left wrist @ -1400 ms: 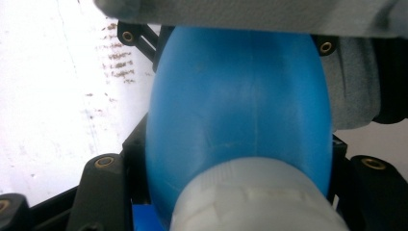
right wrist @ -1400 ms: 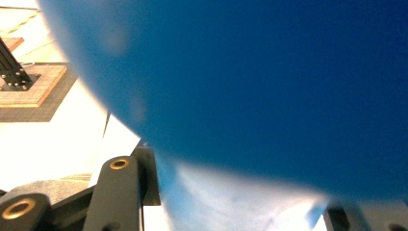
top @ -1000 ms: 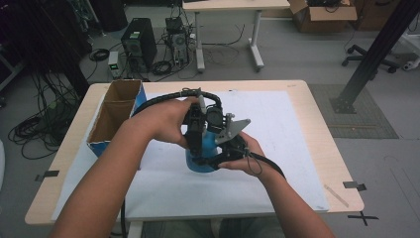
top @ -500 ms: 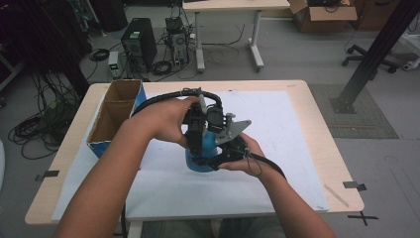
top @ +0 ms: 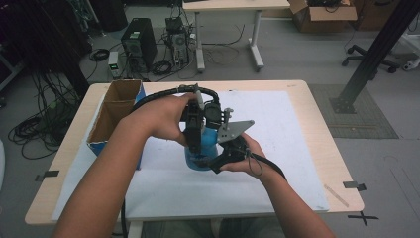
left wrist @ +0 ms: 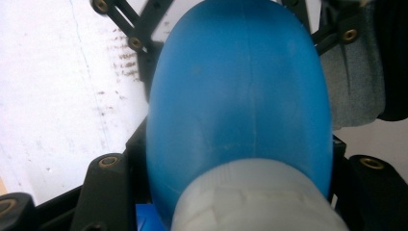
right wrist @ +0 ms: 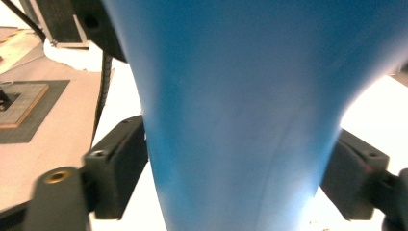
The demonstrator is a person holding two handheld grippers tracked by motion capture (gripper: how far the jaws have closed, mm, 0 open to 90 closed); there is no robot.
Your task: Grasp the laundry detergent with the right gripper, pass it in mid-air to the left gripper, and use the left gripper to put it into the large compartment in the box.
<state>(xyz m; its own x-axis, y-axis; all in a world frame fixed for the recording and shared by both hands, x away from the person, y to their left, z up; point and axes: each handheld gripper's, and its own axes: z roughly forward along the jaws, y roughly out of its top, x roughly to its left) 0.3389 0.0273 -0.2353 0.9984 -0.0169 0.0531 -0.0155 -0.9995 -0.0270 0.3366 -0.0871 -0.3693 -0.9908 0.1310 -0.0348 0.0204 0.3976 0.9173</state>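
Observation:
A blue plastic bottle (top: 207, 145) with a white cap (left wrist: 255, 202) stands on the white sheet near the table's middle, held between both grippers. My left gripper (top: 194, 148) comes down from above; in the left gripper view its black jaws flank the bottle's top at the cap. My right gripper (top: 210, 159) comes in from the right and low. In the right gripper view its jaws press on both sides of the bottle's blue body (right wrist: 240, 120). Hands and grippers hide most of the bottle in the high view.
A white sheet (top: 282, 129) covers most of the wooden table (top: 317, 104). An open cardboard box (top: 116, 111) with a blue side stands at the table's left edge. Cables trail from both grippers. Computers, desk legs and a chair stand on the floor beyond.

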